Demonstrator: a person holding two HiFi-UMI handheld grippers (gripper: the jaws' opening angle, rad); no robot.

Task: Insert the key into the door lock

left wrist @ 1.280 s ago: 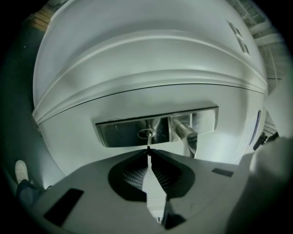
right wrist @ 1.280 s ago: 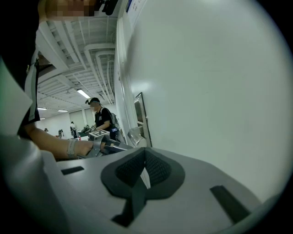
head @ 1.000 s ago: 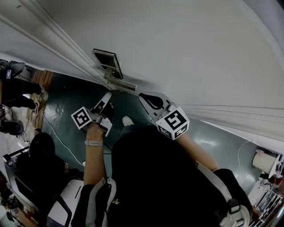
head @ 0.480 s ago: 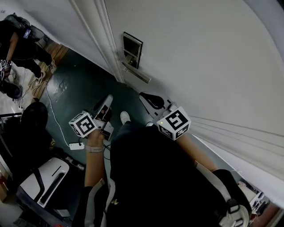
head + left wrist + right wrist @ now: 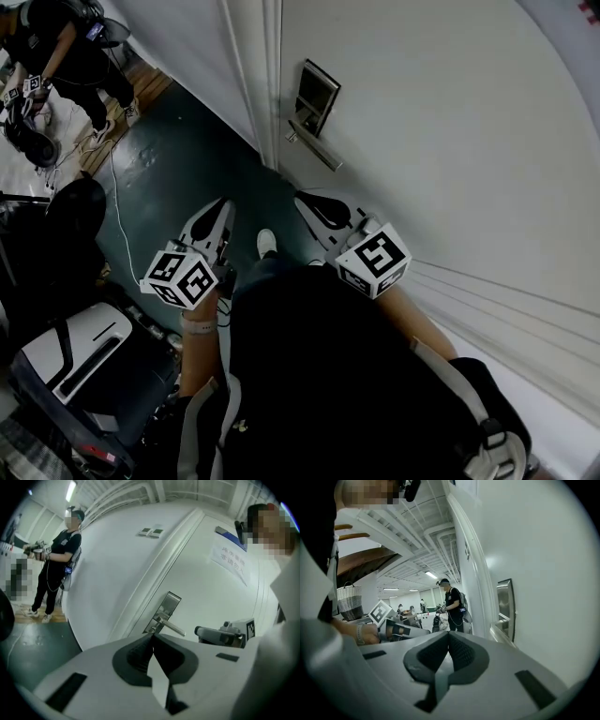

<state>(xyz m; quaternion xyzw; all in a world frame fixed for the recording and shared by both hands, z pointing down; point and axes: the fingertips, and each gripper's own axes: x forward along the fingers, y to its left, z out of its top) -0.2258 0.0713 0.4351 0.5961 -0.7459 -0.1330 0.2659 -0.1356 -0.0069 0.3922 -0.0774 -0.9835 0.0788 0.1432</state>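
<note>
Below the door lock (image 5: 317,91), we are holding the left gripper (image 5: 223,208) and right gripper (image 5: 307,203) apart from it, both jaws closed on nothing. We are seeing no key, so advancing risks arriving empty.

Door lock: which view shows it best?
Left gripper view: lock plate and lever both plain and unobstructed. Head view shows them steeply from above; right gripper view catches the plate at a glancing angle.
</note>
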